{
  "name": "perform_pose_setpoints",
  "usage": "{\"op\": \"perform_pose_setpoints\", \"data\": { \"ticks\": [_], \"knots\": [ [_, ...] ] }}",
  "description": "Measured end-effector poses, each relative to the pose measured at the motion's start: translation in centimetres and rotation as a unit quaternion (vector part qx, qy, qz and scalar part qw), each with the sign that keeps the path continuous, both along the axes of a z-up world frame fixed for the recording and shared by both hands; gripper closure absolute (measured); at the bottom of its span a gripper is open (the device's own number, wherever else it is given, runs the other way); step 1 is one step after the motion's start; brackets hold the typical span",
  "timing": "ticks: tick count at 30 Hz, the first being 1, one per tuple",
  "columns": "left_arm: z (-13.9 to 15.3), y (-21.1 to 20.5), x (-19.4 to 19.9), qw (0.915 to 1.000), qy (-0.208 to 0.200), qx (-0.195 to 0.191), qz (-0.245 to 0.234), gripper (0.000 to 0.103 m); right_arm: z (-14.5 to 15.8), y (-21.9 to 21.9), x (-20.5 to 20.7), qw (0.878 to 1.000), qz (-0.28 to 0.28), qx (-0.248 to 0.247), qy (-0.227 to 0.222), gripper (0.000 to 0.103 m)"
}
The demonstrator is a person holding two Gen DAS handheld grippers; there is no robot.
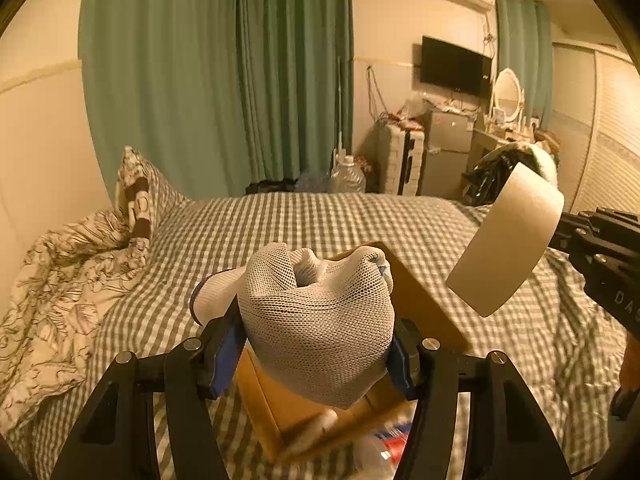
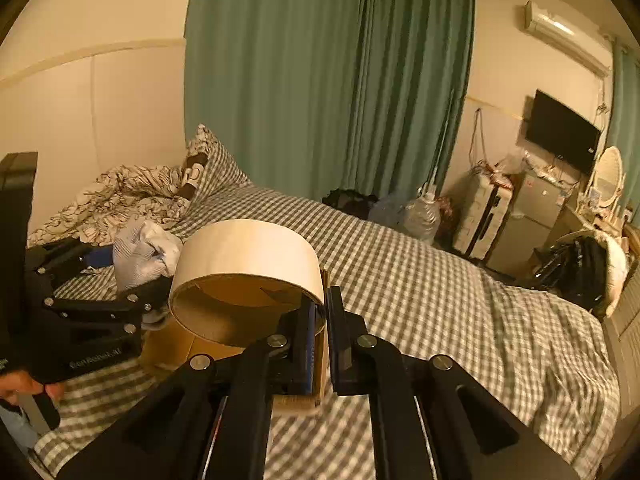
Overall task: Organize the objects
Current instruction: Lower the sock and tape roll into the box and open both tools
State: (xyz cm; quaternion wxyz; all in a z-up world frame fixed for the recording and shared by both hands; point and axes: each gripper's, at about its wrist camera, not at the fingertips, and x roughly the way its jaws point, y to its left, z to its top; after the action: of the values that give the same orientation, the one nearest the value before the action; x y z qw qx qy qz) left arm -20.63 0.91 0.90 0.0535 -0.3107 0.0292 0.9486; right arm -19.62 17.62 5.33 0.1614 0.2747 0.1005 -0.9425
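Note:
My left gripper (image 1: pixel 316 344) is shut on a bundled white mesh glove (image 1: pixel 320 320) and holds it above an open cardboard box (image 1: pixel 424 304) on the bed. My right gripper (image 2: pixel 320 320) is shut on the wall of a wide beige tape roll (image 2: pixel 248 256), held in the air over the same box (image 2: pixel 180 344). In the left wrist view the tape roll (image 1: pixel 508 244) hangs at the right, just beyond the box. In the right wrist view the glove (image 2: pixel 140 252) and the left gripper (image 2: pixel 132 276) are at the left, close beside the roll.
The box sits on a grey checked bedsheet (image 1: pixel 320 220). A crumpled floral duvet (image 1: pixel 60 280) and pillow (image 1: pixel 140 192) lie at the left. Green curtains (image 1: pixel 220 80), a water jug (image 1: pixel 348 176), a small fridge (image 1: pixel 448 152) and a cluttered dresser stand beyond the bed.

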Motion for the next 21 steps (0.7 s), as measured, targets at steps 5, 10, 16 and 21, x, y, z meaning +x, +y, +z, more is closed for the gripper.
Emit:
{"op": "perform_pose_setpoints", "data": {
  "ticks": [5,10,16,21],
  "knots": [
    [-4.7,-0.4,-3.8,0.9991,-0.042,-0.002,0.008,0.041,-4.5,-1.7,-5.3,0.999,0.004,-0.003,-0.043,0.098],
    [-7.7,-0.4,-5.2,0.9977,-0.067,-0.002,-0.005,0.041,-8.7,-2.7,-7.9,0.996,0.017,-0.007,-0.085,0.098],
    [-8.0,0.3,-4.8,0.9971,-0.075,-0.011,-0.008,0.032,-9.9,-3.1,-8.4,0.995,0.021,-0.003,-0.099,0.085],
    [-5.4,0.3,-3.0,0.9984,-0.055,-0.014,0.008,0.019,-6.9,-3.0,-6.5,0.998,0.009,0.009,-0.066,0.032]
  ]
}}
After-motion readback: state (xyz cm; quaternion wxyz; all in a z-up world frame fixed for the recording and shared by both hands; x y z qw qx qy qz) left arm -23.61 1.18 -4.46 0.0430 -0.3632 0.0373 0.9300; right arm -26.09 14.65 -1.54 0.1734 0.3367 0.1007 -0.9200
